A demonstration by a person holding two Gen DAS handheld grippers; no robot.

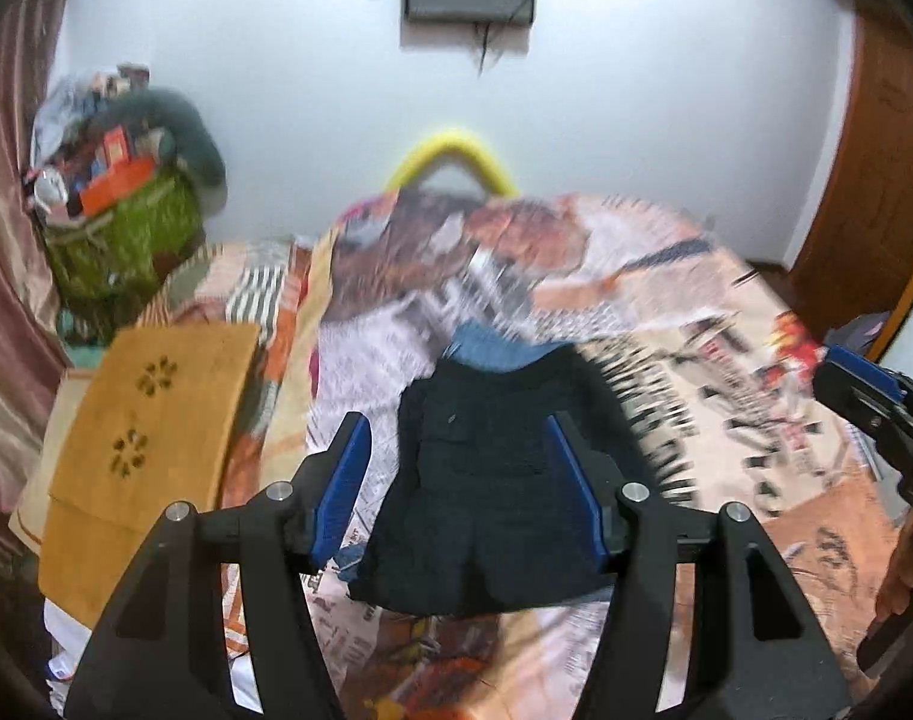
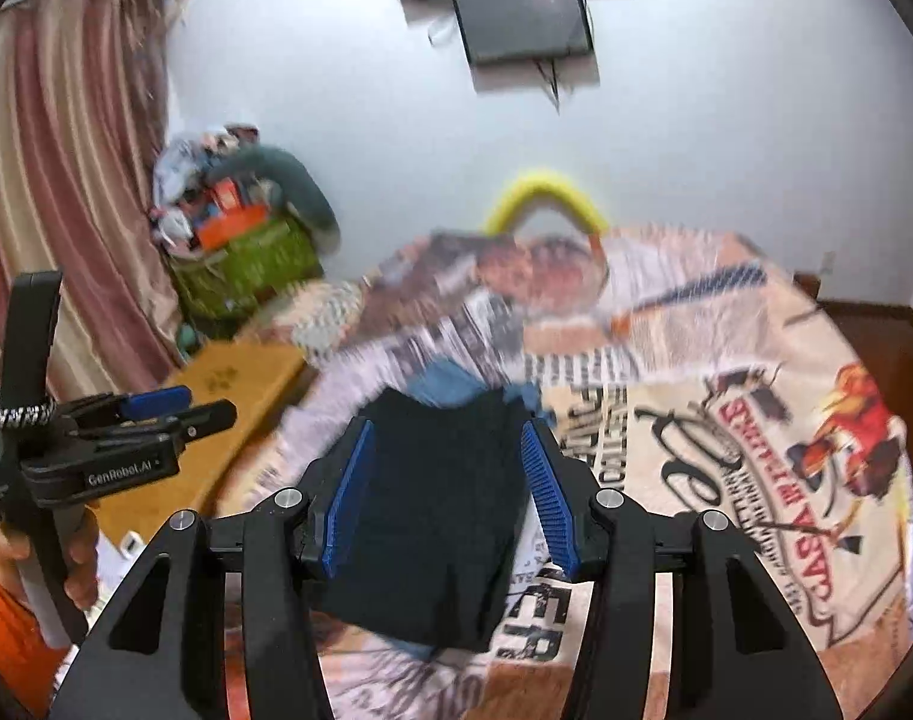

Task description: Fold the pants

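Note:
Dark navy pants [image 1: 480,510] lie folded into a compact rectangle on the printed bedspread [image 1: 726,360]. A bit of blue denim [image 1: 492,348] sticks out from under their far edge. My left gripper [image 1: 456,426] hovers above the pants, open, its blue pads apart and holding nothing. In the right wrist view the same pants [image 2: 432,528] lie below my right gripper [image 2: 447,426], which is also open and empty. Each gripper shows in the other's view: the right one [image 1: 858,384] at the right edge, the left one [image 2: 174,408] at the left, held by a hand.
A mustard-yellow cushion [image 1: 150,414] lies left of the bed. Behind it stands a green bag [image 1: 120,228] piled with clutter, beside a pink curtain [image 2: 66,180]. A yellow curved bar [image 1: 450,150] rises past the bed's far edge. A wooden door [image 1: 876,180] is at the right.

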